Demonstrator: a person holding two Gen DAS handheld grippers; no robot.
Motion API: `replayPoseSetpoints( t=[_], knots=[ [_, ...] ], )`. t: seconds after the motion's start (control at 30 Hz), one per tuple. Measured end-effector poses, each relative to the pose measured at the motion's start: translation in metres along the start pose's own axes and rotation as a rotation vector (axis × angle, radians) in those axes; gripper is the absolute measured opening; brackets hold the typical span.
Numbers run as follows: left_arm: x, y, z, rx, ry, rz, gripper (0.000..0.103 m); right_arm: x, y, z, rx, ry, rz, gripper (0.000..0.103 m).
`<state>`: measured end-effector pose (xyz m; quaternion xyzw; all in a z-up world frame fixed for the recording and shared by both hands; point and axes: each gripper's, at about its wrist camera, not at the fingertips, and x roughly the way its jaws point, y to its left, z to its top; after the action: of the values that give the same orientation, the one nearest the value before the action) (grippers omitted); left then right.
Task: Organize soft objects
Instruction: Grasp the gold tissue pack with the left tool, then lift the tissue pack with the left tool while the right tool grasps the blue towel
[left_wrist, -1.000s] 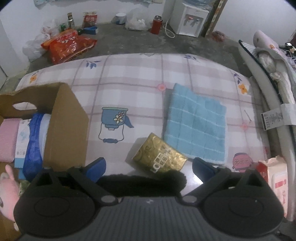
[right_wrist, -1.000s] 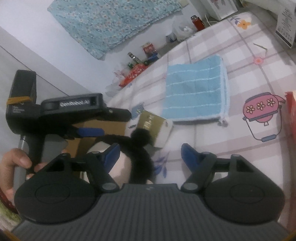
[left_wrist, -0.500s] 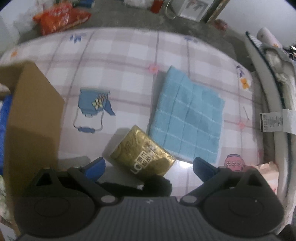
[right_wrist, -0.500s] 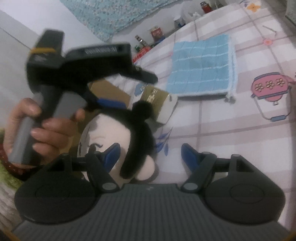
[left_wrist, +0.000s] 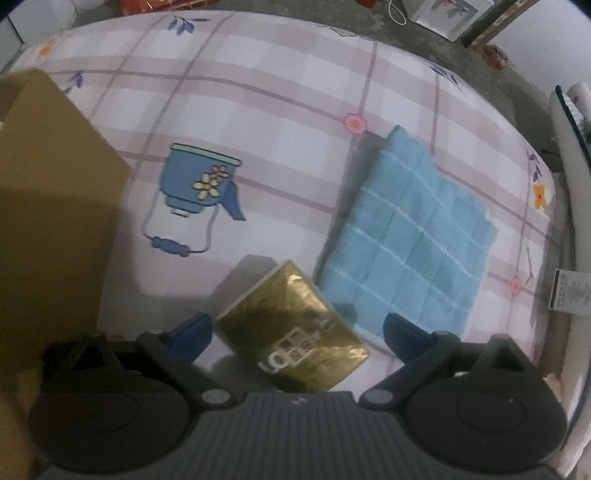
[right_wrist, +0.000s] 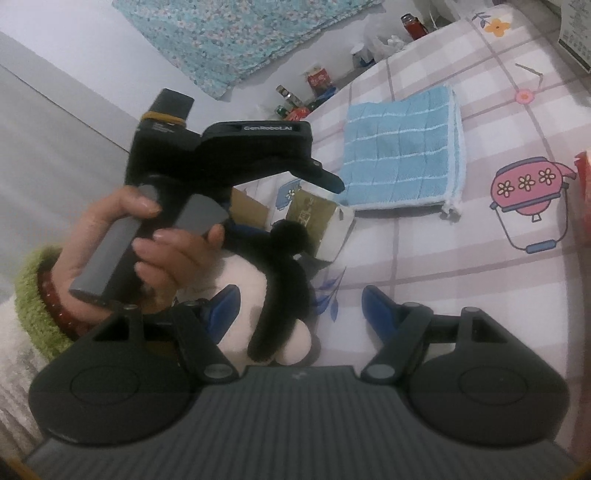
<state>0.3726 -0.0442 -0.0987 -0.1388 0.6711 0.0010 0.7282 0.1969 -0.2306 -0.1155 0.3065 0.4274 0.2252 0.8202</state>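
Observation:
A gold tissue pack (left_wrist: 291, 332) lies on the checked bedsheet (left_wrist: 258, 92) between the blue fingertips of my left gripper (left_wrist: 297, 330). The jaws are closing and the pads stand clear of the pack's sides. A folded blue towel (left_wrist: 406, 236) lies just to its right. In the right wrist view a plush toy (right_wrist: 280, 266) with a cream face and black ears lies in front of my right gripper (right_wrist: 299, 306). That gripper is open, with its left finger beside the toy. A hand (right_wrist: 147, 236) holds the left gripper over the gold pack (right_wrist: 310, 210), near the towel (right_wrist: 399, 147).
A brown cardboard box (left_wrist: 48, 221) stands at the left, close to the left gripper. A red package (right_wrist: 585, 184) sits at the right edge. Bottles and bags (right_wrist: 314, 81) stand on the floor beyond the bed. A white label (left_wrist: 569, 291) hangs at the bed's right side.
The left gripper has sunk and tipped down over the gold pack, which now lies between its fingers. The black plush has left its view. The right gripper has hardly moved.

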Motion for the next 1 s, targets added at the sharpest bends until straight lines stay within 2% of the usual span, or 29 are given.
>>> replayPoseSetpoints(
  t=[0.07,0.13,0.2,0.23,0.33,0.37,0.4,0.43,0.57,0.7,0.83,0.87,1.0],
  knots=[
    [0.005,-0.002,0.0,-0.008,0.0,0.0,0.089,-0.003,-0.002,0.002,0.007,-0.009,0.0,0.074],
    [0.007,-0.006,-0.001,0.008,-0.023,0.011,0.088,-0.005,-0.005,0.003,0.015,-0.016,0.0,0.074],
    [0.005,-0.011,-0.002,0.037,-0.069,-0.004,0.077,-0.006,-0.006,0.004,0.02,-0.022,-0.001,0.074],
    [0.003,-0.014,-0.003,0.058,-0.086,-0.028,0.076,-0.007,-0.007,0.004,0.02,-0.025,-0.002,0.074],
    [0.0,-0.02,-0.004,0.103,-0.115,-0.07,0.078,-0.008,-0.007,0.004,0.018,-0.029,-0.001,0.074],
    [-0.001,-0.021,-0.005,0.108,-0.122,-0.073,0.083,-0.008,-0.007,0.004,0.019,-0.03,0.0,0.074],
    [-0.001,-0.022,-0.007,0.11,-0.112,-0.066,0.089,-0.008,-0.007,0.004,0.02,-0.03,0.001,0.074],
    [-0.001,-0.022,-0.008,0.109,-0.099,-0.054,0.09,-0.008,-0.008,0.004,0.021,-0.03,0.002,0.074],
    [0.002,-0.026,-0.013,0.132,-0.07,0.031,0.092,-0.009,-0.008,0.005,0.017,-0.036,0.0,0.074],
    [0.012,-0.027,-0.016,0.149,-0.064,0.066,0.09,-0.01,-0.007,0.004,0.013,-0.04,-0.003,0.074],
    [0.01,-0.031,-0.018,0.186,-0.119,0.057,0.072,-0.012,-0.007,0.004,0.01,-0.046,-0.011,0.074],
    [0.009,-0.032,-0.019,0.19,-0.126,0.053,0.063,-0.013,-0.007,0.004,0.007,-0.051,-0.017,0.074],
    [0.005,-0.03,-0.022,0.187,-0.138,0.018,0.061,-0.015,-0.007,0.006,-0.003,-0.074,-0.045,0.074]
  ],
)
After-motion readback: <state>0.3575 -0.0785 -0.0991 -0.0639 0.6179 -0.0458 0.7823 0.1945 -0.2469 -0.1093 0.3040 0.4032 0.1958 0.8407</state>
